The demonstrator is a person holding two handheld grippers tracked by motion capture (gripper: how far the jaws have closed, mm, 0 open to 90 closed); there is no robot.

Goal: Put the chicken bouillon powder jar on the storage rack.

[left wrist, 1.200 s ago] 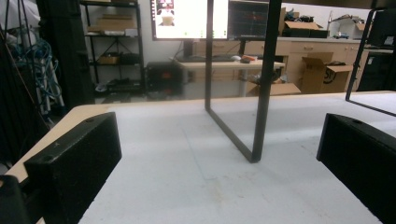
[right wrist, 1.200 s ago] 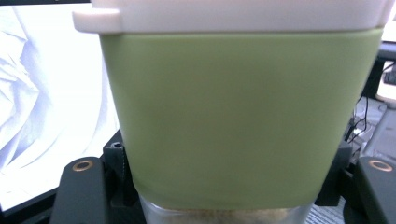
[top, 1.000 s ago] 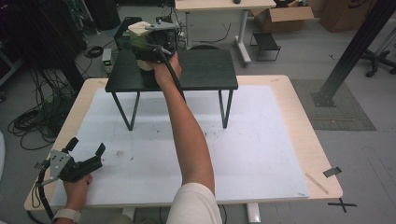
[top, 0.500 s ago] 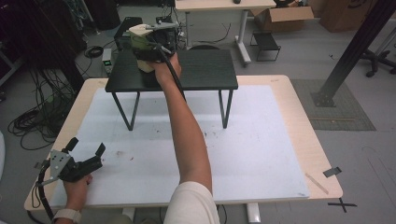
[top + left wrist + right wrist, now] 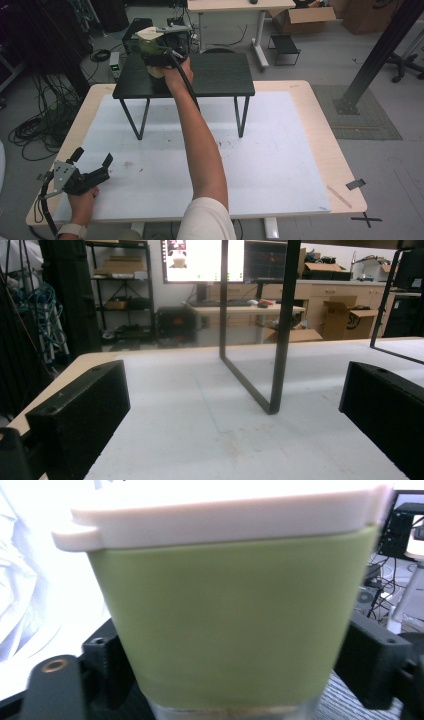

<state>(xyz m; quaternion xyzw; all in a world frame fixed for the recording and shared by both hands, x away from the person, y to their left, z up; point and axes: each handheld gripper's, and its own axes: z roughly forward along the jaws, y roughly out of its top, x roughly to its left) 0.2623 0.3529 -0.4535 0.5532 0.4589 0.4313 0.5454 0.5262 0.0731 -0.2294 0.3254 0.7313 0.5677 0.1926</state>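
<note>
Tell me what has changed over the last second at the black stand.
The right claw has just been opening its jaws, easing off the green container that sits between them on the black stand. Both hands kept their places; the left claw rests open near the table's front corner.

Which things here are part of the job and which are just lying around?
In the job: green container with white lid, right tool, black stand.
Lying about: left tool, white mat, cardboard boxes, monitor.
</note>
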